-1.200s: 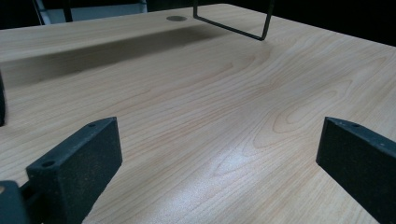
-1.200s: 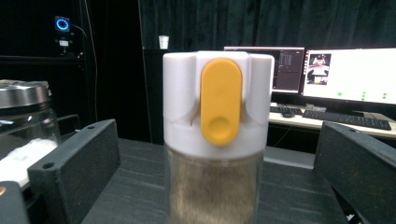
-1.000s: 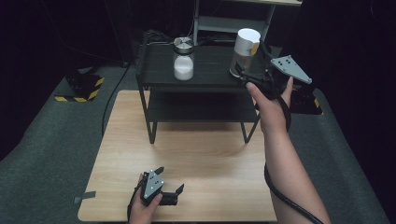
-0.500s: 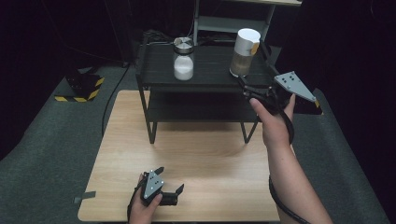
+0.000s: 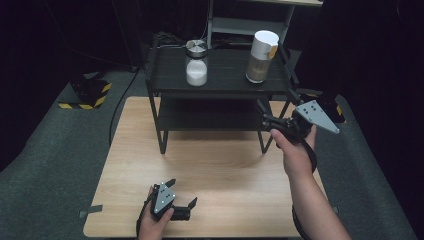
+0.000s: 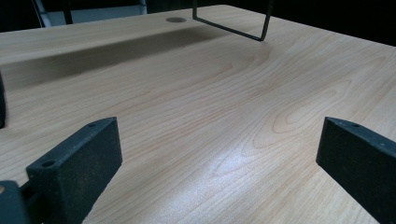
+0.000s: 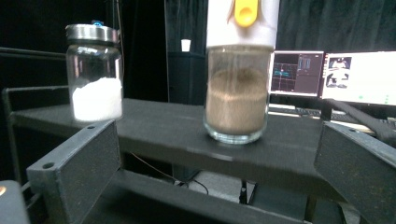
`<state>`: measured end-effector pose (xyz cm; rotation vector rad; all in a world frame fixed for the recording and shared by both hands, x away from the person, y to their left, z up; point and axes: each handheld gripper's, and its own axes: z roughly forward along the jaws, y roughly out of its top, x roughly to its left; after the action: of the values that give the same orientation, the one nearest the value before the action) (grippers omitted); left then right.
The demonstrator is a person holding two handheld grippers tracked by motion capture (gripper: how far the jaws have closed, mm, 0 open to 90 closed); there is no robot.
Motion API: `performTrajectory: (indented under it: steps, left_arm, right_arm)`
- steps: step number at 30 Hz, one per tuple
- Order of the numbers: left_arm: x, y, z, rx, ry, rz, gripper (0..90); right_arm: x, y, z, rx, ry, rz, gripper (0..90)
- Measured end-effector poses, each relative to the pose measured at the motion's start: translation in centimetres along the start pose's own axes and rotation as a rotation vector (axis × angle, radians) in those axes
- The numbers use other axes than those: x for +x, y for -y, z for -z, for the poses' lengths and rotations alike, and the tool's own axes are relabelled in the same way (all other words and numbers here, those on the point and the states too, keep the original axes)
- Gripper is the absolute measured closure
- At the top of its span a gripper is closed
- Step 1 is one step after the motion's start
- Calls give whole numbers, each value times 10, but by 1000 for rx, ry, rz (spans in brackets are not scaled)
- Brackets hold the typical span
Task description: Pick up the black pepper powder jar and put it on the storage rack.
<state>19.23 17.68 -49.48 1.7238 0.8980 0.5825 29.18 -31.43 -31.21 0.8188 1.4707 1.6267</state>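
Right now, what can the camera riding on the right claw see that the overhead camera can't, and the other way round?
The right gripper view alone shows lit monitors behind the shelf, a yellow tab on the tall jar's cap, and its own open jaws up close.

The high view alone shows the wooden table, the left claw resting low on it, and the right claw held open before the shelf.

Both show the black shelf, the white-powder jar and the brown-powder jar.
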Motion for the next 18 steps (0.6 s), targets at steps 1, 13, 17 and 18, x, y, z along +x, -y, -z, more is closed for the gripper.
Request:
performTrajectory:
  steps: [1, 13, 17, 18]
  left_arm:
    - [0, 0, 0, 1, -1, -1, 4]
    - [1, -1, -1, 6, 6, -3, 4]
    - [1, -1, -1, 5, 6, -8, 4]
    - [1, -1, -1, 3, 9, -9, 3]
  right_arm:
    - [0, 4, 4, -1, -7, 2, 1]
    - [2, 37, 42, 0, -40, 28, 1]
    - [2, 50, 54, 11, -48, 35, 0]
    - [2, 57, 59, 21, -53, 37, 1]
